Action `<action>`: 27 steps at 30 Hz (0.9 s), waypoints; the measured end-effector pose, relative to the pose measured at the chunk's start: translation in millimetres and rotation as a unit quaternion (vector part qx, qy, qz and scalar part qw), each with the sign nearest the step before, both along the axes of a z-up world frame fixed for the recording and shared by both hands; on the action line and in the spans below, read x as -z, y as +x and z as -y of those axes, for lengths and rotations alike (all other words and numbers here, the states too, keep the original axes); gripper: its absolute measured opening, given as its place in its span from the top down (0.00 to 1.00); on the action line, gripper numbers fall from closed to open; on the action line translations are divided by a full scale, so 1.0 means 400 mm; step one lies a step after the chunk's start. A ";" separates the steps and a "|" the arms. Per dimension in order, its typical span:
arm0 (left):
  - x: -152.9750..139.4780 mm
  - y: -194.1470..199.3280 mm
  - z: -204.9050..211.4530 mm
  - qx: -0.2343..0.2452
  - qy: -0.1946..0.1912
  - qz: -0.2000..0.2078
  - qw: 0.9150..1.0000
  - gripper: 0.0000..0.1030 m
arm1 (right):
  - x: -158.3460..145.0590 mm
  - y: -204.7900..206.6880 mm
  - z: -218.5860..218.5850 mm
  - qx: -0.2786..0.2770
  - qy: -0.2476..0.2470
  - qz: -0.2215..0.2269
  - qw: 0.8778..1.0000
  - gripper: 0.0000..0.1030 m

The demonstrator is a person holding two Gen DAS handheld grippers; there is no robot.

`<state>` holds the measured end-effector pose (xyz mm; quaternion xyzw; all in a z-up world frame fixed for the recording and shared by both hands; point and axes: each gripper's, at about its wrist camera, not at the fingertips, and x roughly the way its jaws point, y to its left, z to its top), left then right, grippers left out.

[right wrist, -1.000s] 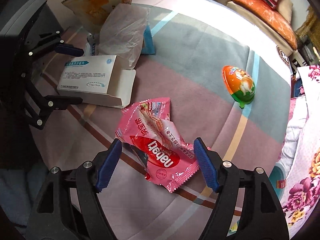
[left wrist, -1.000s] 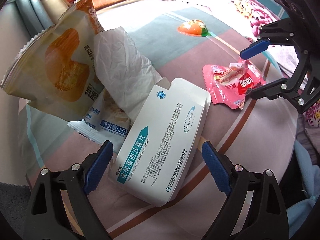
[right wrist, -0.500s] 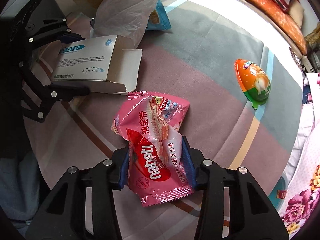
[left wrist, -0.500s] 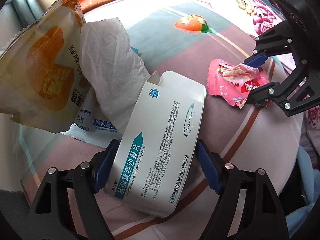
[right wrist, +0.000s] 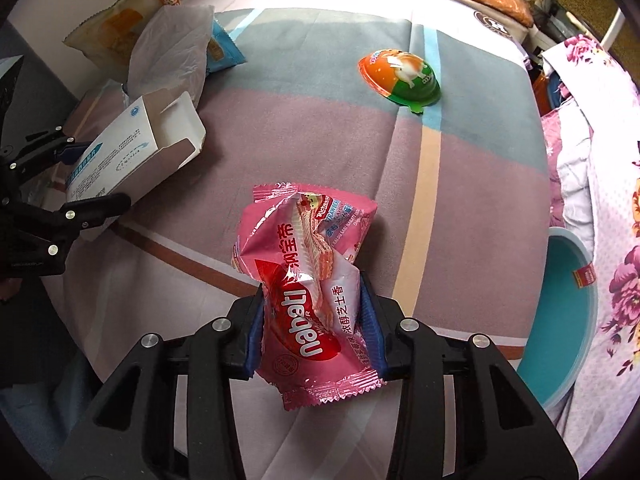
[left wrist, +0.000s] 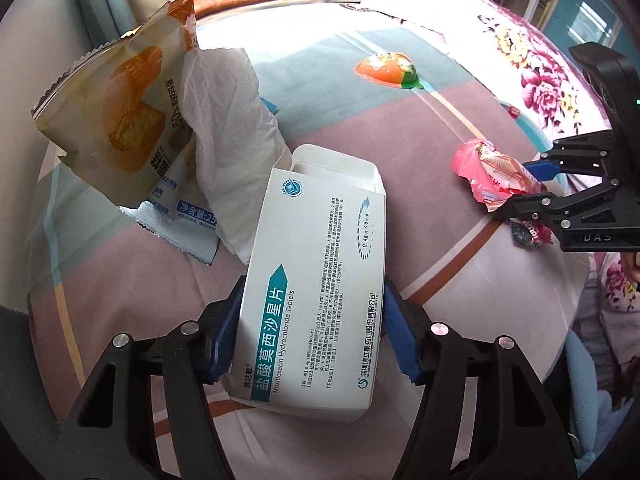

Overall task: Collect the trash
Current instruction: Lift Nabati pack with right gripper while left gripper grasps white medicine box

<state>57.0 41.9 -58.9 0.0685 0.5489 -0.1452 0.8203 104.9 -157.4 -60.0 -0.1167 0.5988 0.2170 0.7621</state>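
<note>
The left hand-held gripper (left wrist: 312, 334) is clamped on the white medicine box (left wrist: 320, 288), its open flap end pointing away over the bed (left wrist: 420, 148). The right hand-held gripper (right wrist: 314, 320) is pinched on the pink wafer wrapper (right wrist: 308, 280) – it looks lifted off the bed, though that is hard to judge. Toward the bed's far left corner lie a yellow snack bag (left wrist: 120, 120) and crumpled white paper (left wrist: 228, 128), touching; an orange-green egg shell (right wrist: 400, 76) sits well apart by the far edge
</note>
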 end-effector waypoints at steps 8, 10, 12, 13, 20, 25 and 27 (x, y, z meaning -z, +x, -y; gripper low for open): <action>-0.011 -0.004 0.056 -0.033 0.009 0.001 0.999 0.38 | -0.004 -0.039 0.063 0.060 0.025 0.008 0.998 0.62; -0.014 -0.006 0.075 -0.032 0.009 0.001 0.999 0.37 | -0.009 -0.039 0.069 0.070 0.031 0.010 0.997 0.62; -0.018 -0.006 0.094 -0.030 0.008 0.002 1.000 0.38 | -0.011 -0.041 0.089 0.086 0.040 0.014 0.995 0.62; -0.020 -0.007 0.103 -0.030 0.008 0.003 1.000 0.38 | -0.014 -0.046 0.102 0.094 0.045 0.015 0.994 0.62; -0.031 -0.004 0.160 -0.028 -0.003 0.003 1.000 0.38 | -0.028 -0.059 0.174 0.141 0.071 0.027 0.987 0.62; -0.039 0.012 0.204 -0.027 -0.010 0.005 1.000 0.39 | -0.034 -0.071 0.211 0.164 0.086 0.043 0.982 0.62; -0.043 0.015 0.221 -0.024 -0.014 0.009 1.000 0.39 | -0.033 -0.073 0.226 0.171 0.090 0.048 0.980 0.62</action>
